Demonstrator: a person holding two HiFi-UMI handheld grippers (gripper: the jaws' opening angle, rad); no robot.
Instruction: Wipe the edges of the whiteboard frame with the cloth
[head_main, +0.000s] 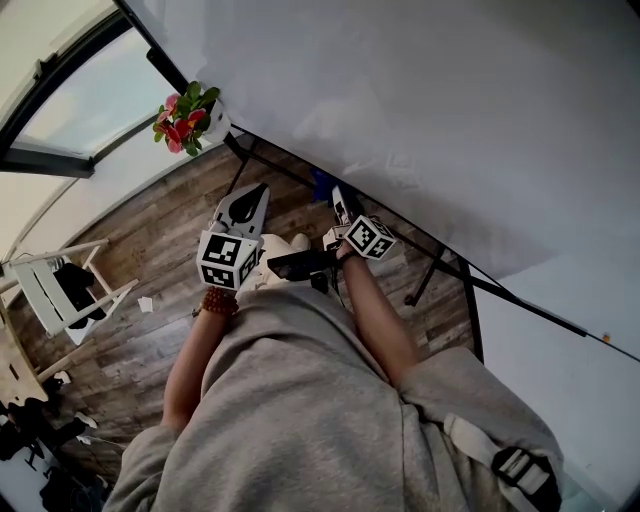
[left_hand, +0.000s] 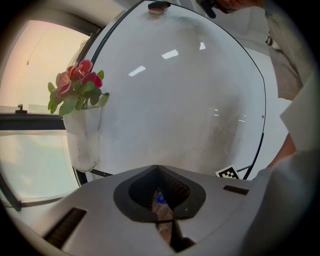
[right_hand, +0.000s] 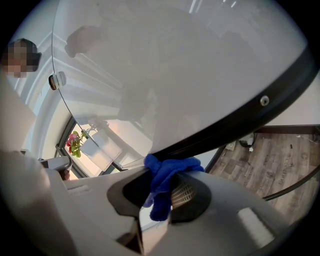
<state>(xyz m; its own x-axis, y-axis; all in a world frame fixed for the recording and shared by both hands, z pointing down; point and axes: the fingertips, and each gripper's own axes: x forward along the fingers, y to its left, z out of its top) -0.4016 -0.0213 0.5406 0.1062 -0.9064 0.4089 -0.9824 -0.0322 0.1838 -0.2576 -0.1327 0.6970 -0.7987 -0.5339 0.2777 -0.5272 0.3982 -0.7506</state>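
A big whiteboard fills the upper right of the head view, and its black frame runs diagonally along the lower edge. My right gripper is shut on a blue cloth. In the right gripper view the cloth bunches out of the right gripper and presses against the black frame. My left gripper hovers just left of it, below the frame. In its own view the left gripper is shut with nothing held, facing the board.
A white wall vase with pink flowers hangs at the board's left end. An eraser sits on the frame's far edge. The board's stand legs reach to the wooden floor, and a white chair stands at left.
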